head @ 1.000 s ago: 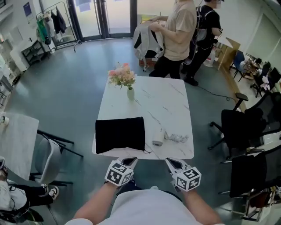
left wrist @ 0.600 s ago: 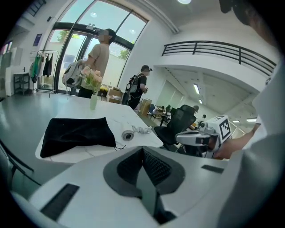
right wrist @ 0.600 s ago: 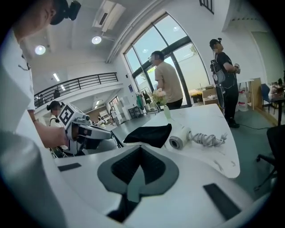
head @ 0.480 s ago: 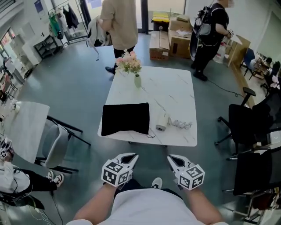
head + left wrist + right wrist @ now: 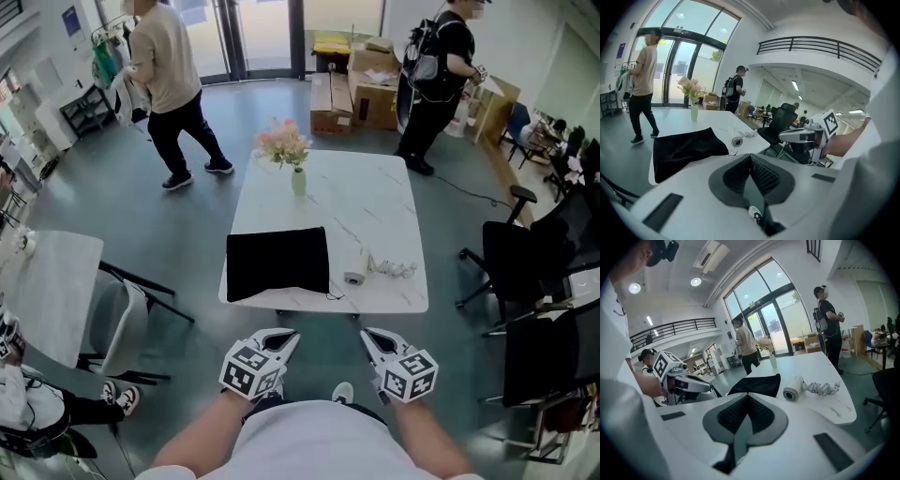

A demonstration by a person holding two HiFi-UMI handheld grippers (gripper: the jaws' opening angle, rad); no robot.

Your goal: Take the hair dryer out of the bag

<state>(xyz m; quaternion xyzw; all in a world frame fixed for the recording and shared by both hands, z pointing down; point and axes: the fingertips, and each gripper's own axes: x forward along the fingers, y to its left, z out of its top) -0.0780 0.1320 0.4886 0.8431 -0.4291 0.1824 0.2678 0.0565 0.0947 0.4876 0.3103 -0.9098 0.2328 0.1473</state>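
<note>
The white marble surface sits further off than a second ago; you have backed away. On it the white corded hair dryer lies just beside the flat black cloth bag, so it looks already out. Your left gripper and right gripper are pressed together, empty.

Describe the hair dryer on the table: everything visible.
The hair dryer is small and white, plastic by the look, with a short round barrel whose dark open end faces the near table edge. It lies on its side on the white marbled table, outside and to the right of the flat black bag, not touching it. Its pale coiled cord trails to the right. The handle can't be made out.
</note>
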